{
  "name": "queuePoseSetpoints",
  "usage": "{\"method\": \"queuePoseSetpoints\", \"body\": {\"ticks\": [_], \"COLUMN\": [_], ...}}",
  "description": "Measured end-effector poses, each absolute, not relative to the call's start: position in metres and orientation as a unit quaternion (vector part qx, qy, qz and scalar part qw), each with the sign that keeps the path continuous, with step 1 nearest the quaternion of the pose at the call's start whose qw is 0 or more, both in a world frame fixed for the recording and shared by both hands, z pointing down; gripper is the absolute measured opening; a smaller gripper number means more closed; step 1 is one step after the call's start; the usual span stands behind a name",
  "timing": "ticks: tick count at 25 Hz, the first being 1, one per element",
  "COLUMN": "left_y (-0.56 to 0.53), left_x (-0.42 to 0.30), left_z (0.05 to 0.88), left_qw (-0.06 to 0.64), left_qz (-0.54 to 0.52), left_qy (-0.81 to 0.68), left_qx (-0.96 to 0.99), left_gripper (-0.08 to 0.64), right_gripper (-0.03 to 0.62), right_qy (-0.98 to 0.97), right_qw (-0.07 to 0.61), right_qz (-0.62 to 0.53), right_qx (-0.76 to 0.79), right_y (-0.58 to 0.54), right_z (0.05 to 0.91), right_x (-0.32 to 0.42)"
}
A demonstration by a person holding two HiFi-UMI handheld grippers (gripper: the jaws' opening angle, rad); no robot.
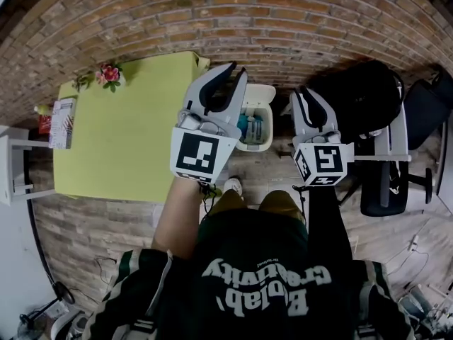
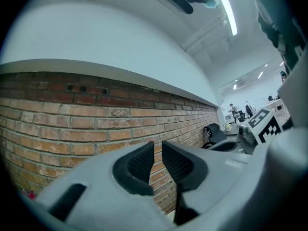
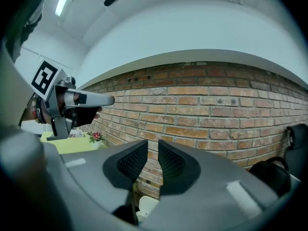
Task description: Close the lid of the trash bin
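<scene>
Bin (image 1: 271, 119) open near table (image 1: 120, 140) edge; left hand-held gripper (image 2: 158, 150), right hand-held gripper (image 3: 153, 150) both released.

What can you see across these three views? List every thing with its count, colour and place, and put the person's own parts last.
brick wall: one, red-brown, far side
trash bin: one, white, lid up, on the floor by the wall, between the grippers
table: one, yellow-green, left
flowers: one bunch, pink, table's far corner
office chair: one, black, right
bulky thing: one, black, right by the wall; perhaps a bag
shoe: one, white, below the bin
left gripper: grey, jaws slightly apart, nothing between
right gripper: grey, jaws slightly apart, nothing between
</scene>
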State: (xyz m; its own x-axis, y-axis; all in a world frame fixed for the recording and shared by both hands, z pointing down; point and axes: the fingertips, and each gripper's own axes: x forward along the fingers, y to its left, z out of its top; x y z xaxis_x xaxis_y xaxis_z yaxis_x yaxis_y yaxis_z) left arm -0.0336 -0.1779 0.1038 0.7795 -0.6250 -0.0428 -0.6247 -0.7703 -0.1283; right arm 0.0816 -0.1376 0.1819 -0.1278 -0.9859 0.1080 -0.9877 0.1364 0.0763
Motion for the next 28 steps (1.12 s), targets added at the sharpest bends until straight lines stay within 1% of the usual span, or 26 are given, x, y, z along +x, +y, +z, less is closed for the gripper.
{"method": "queuePoseSetpoints", "body": {"ticks": [4, 9, 13, 14, 17, 20, 22, 25, 28], "left_y": [-0.190, -0.208, -0.228, -0.233, -0.250, -0.258, -0.261, -0.270, -0.279], "left_x": [-0.032, -0.017, 0.000, 0.005, 0.024, 0.042, 0.052, 0.059, 0.063], "left_z": [0.105, 0.117, 0.123, 0.126, 0.138, 0.154, 0.168, 0.191, 0.211], "left_qw": [0.061, 0.043, 0.047, 0.051, 0.059, 0.047, 0.039, 0.025, 0.017], "left_qz": [0.028, 0.028, 0.018, 0.013, -0.006, -0.013, -0.022, -0.039, -0.052], "left_qy": [0.357, 0.375, 0.405, 0.412, 0.430, 0.439, 0.443, 0.452, 0.459], "left_qx": [-0.932, -0.926, -0.913, -0.910, -0.901, -0.897, -0.895, -0.891, -0.887], "left_gripper": [0.060, 0.067, 0.069, 0.075, 0.144, 0.147, 0.147, 0.149, 0.133], "right_gripper": [0.080, 0.094, 0.107, 0.107, 0.114, 0.124, 0.108, 0.107, 0.112], "right_qy": [-0.754, -0.772, -0.794, -0.799, -0.812, -0.826, -0.835, -0.843, -0.852], "right_qw": [0.061, 0.060, 0.052, 0.048, 0.039, 0.038, 0.040, 0.045, 0.053], "right_qz": [0.020, 0.032, 0.043, 0.048, 0.069, 0.092, 0.107, 0.126, 0.141], "right_qx": [0.653, 0.632, 0.604, 0.598, 0.578, 0.555, 0.538, 0.521, 0.501], "right_y": [-0.146, -0.169, -0.200, -0.207, -0.229, -0.246, -0.254, -0.264, -0.269], "right_z": [0.193, 0.208, 0.213, 0.214, 0.226, 0.244, 0.259, 0.282, 0.306], "right_x": [0.092, 0.109, 0.125, 0.131, 0.147, 0.159, 0.164, 0.170, 0.170]}}
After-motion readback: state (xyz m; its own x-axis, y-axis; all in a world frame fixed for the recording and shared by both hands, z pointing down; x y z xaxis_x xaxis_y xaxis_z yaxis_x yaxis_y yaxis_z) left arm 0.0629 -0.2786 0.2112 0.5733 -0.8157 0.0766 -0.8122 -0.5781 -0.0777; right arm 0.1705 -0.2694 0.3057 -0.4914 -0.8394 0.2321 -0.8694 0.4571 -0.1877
